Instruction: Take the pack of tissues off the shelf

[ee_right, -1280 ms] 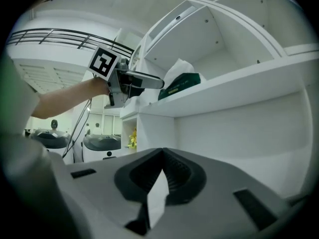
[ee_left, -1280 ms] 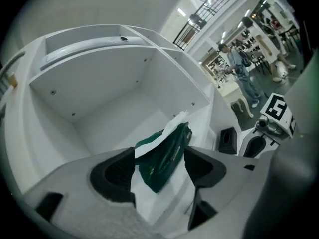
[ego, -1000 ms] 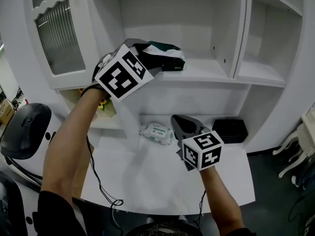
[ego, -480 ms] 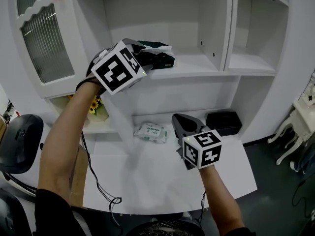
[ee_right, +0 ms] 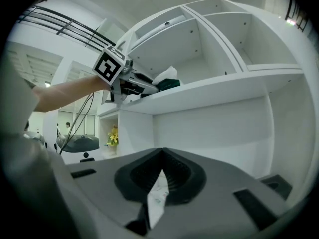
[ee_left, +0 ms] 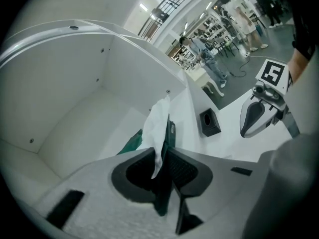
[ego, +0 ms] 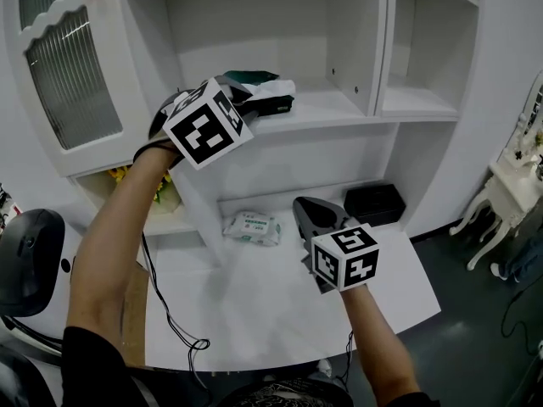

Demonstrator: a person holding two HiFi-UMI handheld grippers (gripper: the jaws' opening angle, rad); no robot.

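Your left tongs (ee_left: 167, 153) are clenched on the thin edge of the pack of tissues (ee_left: 158, 118), a soft dark green pack with a white sheet sticking out, at the front of the white shelf (ego: 339, 113). Your right tongs (ee_right: 162, 159) are closed on nothing, hovering over the white worktop (ego: 254, 312) near a flat white wipes pack (ego: 252, 227) whose print is too small to read. A black box (ego: 373, 203) with an oval opening on top sits further back.

Your left arm (ego: 114, 227) reaches up and forward, the left gripper (ego: 248, 100) clamped on the pack of tissues (ego: 276, 102), while your right gripper (ego: 302, 207) hangs lower, jaws pressed together.
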